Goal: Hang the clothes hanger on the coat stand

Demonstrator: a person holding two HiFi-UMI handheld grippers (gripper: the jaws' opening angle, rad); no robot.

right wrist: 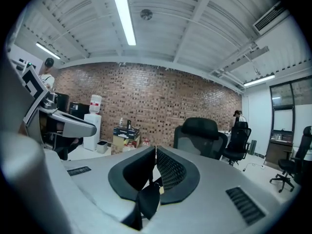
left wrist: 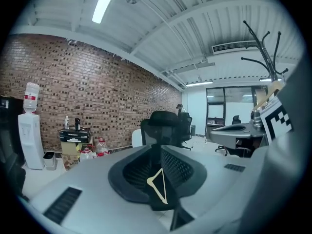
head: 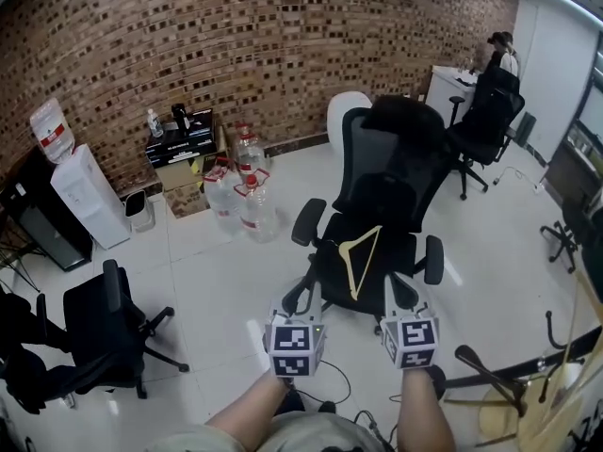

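Note:
A light wooden clothes hanger (head: 359,255) lies flat on the seat of a black office chair (head: 382,186) in front of me. Both grippers hover low in front of that seat, short of the hanger and apart from it. My left gripper (head: 300,298) has its pads together with nothing held, and in the left gripper view the hanger (left wrist: 159,184) shows below the left gripper (left wrist: 159,147). My right gripper (head: 399,292) is shut and empty too, and the right gripper (right wrist: 155,150) points at the chair. The coat stand (head: 528,389) is at the lower right, its black hooks (left wrist: 265,52) rising high.
Big water bottles (head: 247,196) stand on the white floor behind the chair, with boxes (head: 184,153) and a water dispenser (head: 83,196) along the brick wall. Another black chair (head: 104,328) is at the left. More chairs (head: 485,121) and a person (head: 504,50) are at the back right.

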